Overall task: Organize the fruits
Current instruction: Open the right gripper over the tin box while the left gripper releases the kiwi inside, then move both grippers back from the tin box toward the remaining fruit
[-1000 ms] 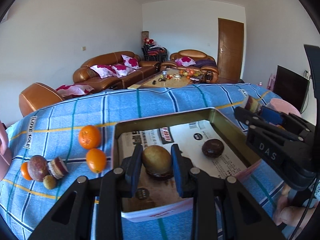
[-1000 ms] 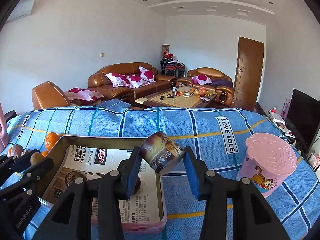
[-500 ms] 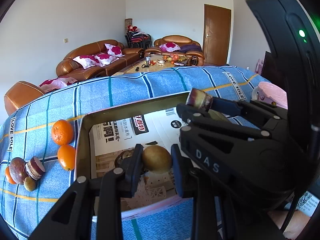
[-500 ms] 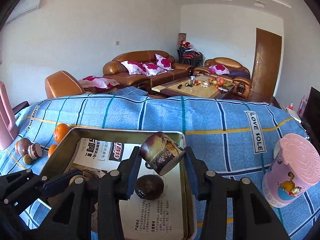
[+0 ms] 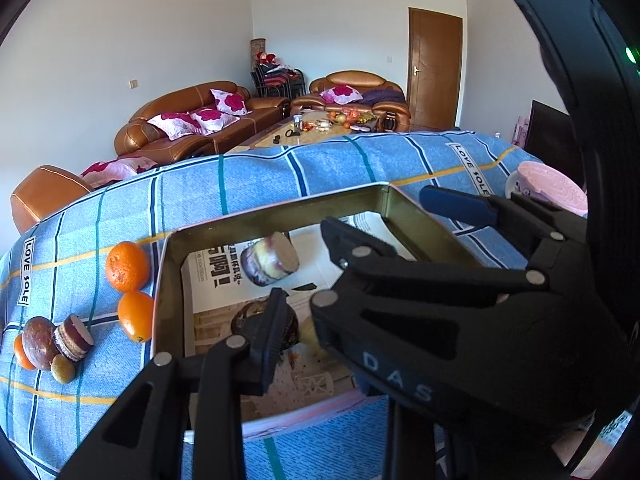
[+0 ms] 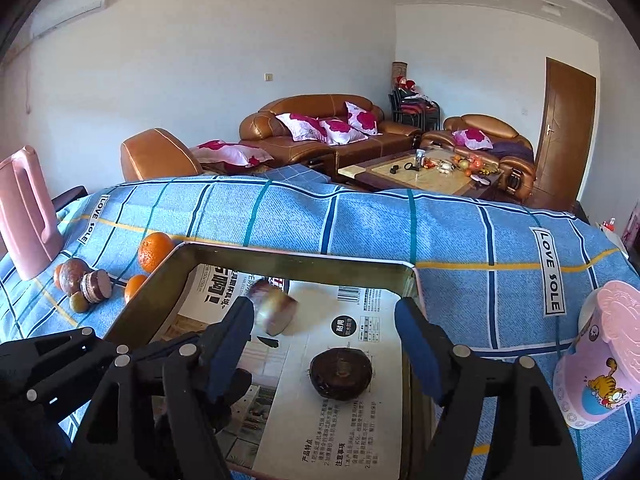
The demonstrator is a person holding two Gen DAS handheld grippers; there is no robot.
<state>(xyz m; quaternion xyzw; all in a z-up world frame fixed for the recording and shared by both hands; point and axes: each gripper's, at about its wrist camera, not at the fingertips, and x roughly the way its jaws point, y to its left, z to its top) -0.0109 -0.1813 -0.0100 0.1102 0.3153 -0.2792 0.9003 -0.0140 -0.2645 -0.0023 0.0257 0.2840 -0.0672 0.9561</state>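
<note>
From the left wrist, the cut fruit piece (image 5: 271, 258), a stubby cylinder with purple skin, shows over the newspaper-lined metal tray (image 5: 168, 280), pale flat face turned up and right, while the left gripper (image 5: 296, 328) is just opening, its right finger hidden. From the right wrist, that piece (image 6: 276, 310) is motion-blurred, tilted, clear of the right gripper (image 6: 324, 328), whose blue-padded jaws are opening wide and empty.

Blue plaid cloth (image 6: 360, 224): tray (image 6: 288, 258), oranges (image 6: 154, 250), pink jug (image 6: 24, 212), cup (image 6: 600, 356).
</note>
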